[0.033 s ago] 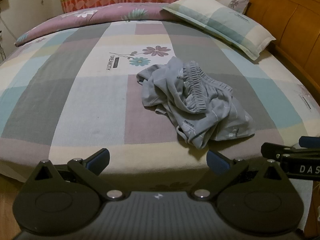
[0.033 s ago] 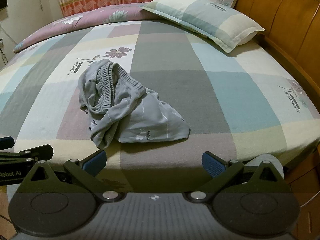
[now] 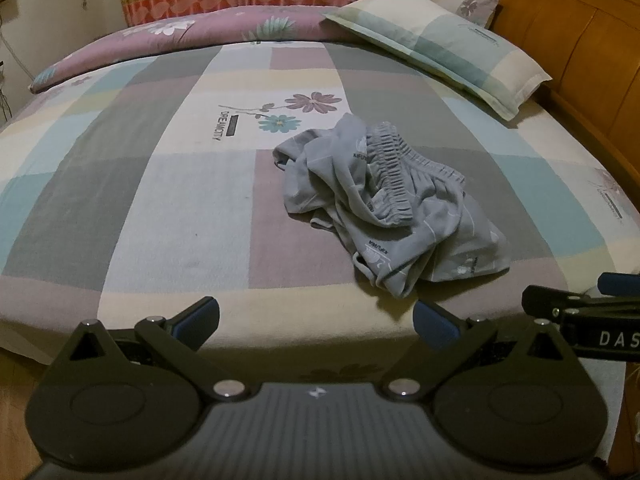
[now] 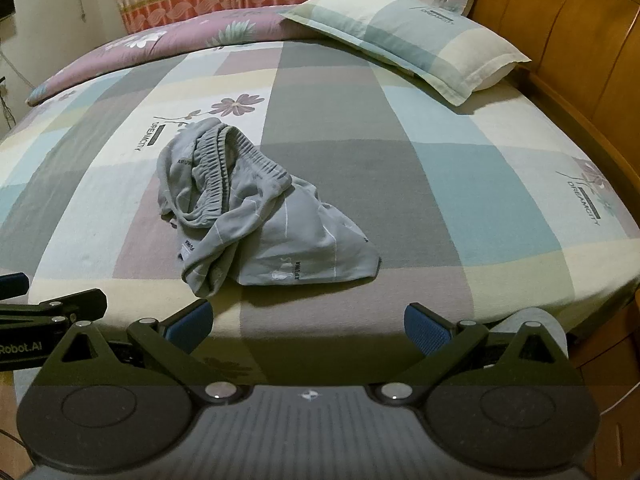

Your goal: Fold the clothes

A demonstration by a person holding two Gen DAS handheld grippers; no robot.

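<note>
A crumpled pair of grey shorts (image 3: 384,200) with a gathered elastic waistband lies in a heap on the checked bed sheet (image 3: 160,200), close to the bed's near edge. My left gripper (image 3: 316,320) hovers at that edge, just short of the shorts and slightly left of them, open with nothing between its blue pads. The right wrist view shows the same shorts (image 4: 256,216) ahead and to the left of my right gripper (image 4: 308,322), which is open and empty too. Each gripper's tip shows at the side of the other's view.
A checked pillow (image 3: 440,48) lies at the far right against the wooden headboard (image 3: 580,60). A folded purple floral quilt (image 3: 180,36) runs along the far side, below a curtain. The sheet (image 4: 440,200) stretches flat around the shorts.
</note>
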